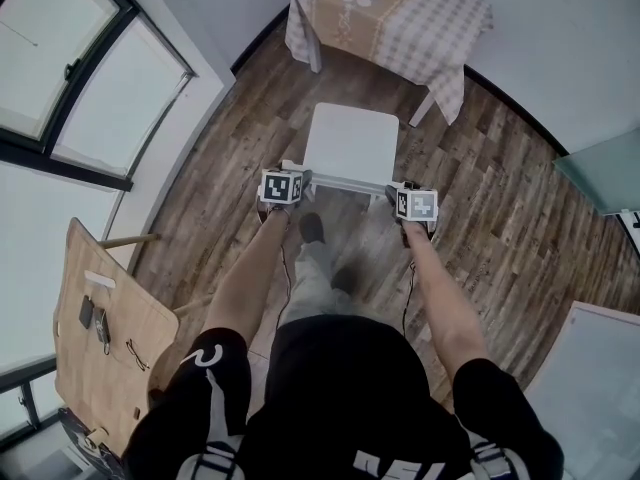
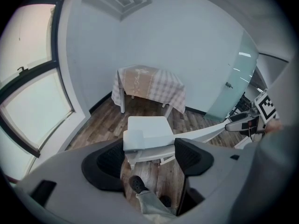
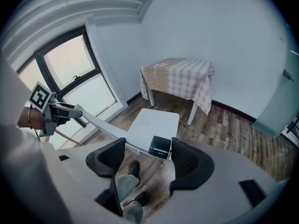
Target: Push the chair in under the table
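Chair [image 1: 350, 140]: white, seat turned toward the surface [image 1: 420, 28]. It stands on the plank floor [image 1: 500, 198] with a clear gap to the cloth's hanging edge. Not yet under.

Left claw [image 2: 150, 148]: jaws apart, left end of the chair's back rail [image 1: 345, 183] lying across the gap. Right claw [image 3: 147, 154]: jaws apart too, the rail's hollow right end between them. Neither is clamped on the rail. Whether the pads touch it, cannot tell.

Risks, as I judge them:
- Open jaws only lean on the rail, so a high or slanted push could let one ride off.
- Uneven force from the two sides would swing the chair, sending it into a surface leg [image 1: 422, 108].
- The seat edge may drag the checked cloth inward.
- The chair's feet could catch on the planks and tip it forward.
- Shoe [image 1: 312, 228] is close behind the chair.

Pose: both arms reach forward and down, forearms roughly parallel, one at each rail end, marker cubes facing up.
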### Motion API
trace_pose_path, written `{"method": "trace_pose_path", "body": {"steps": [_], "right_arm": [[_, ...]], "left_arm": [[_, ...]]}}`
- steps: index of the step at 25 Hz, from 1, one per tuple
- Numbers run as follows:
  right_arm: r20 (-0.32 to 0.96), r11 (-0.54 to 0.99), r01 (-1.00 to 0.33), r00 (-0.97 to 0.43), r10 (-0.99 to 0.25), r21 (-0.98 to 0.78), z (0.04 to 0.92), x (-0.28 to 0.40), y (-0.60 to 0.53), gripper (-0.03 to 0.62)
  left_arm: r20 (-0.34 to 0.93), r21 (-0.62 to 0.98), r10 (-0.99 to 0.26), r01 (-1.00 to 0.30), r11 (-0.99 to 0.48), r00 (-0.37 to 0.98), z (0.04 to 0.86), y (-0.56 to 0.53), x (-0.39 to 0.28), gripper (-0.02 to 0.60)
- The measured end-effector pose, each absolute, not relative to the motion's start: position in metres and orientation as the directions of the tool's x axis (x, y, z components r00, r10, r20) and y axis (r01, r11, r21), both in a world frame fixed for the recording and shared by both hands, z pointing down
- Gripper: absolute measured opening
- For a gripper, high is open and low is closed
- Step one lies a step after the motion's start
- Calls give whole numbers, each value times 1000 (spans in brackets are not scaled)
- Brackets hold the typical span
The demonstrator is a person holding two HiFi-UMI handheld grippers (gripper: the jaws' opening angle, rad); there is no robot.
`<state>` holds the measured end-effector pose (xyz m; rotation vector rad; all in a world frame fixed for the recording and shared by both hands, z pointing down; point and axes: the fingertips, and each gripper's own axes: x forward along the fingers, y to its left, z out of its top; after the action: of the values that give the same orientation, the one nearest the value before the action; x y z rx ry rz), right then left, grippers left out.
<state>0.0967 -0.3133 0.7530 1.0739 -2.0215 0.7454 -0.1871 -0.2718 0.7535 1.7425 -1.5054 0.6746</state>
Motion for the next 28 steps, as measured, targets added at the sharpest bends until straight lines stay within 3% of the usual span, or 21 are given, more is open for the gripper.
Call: {"method": "trace_pose_path", "body": {"steps": [28], "right_arm": [[830, 417, -895, -349, -435, -158, 756, 56, -440, 327]], "left_arm": [[801, 192, -548, -971, -144, 239, 757, -423, -229, 350]]}}
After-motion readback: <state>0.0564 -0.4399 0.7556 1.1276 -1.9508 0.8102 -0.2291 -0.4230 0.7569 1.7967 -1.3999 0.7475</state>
